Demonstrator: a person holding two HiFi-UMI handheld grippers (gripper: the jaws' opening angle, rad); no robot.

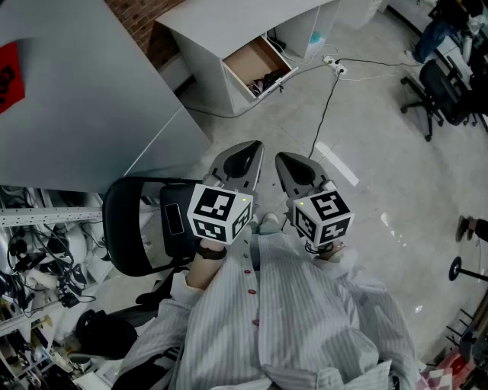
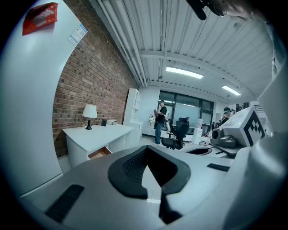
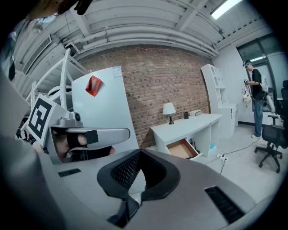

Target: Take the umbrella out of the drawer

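Observation:
The white desk [image 1: 229, 23] stands across the floor, its wooden drawer [image 1: 256, 62] pulled open. A dark bundle [image 1: 268, 79], probably the umbrella, lies at the drawer's front end. Both grippers are held close to the person's chest, side by side, pointing toward the desk and far from it. My left gripper [image 1: 245, 155] is shut and holds nothing. My right gripper [image 1: 293, 163] also has its jaws together and is empty. The left gripper view shows the drawer [image 2: 100, 153] small under the desk [image 2: 96, 134]. The right gripper view shows the drawer [image 3: 182, 148] open, its contents hidden.
A black office chair [image 1: 133, 228] stands just left of the person. A tall grey cabinet [image 1: 76, 99] fills the left side. A cable [image 1: 329, 95] and power strip [image 1: 335, 67] lie on the floor toward the desk. More office chairs [image 1: 438, 84] stand at the right. A lamp [image 3: 169, 110] sits on the desk.

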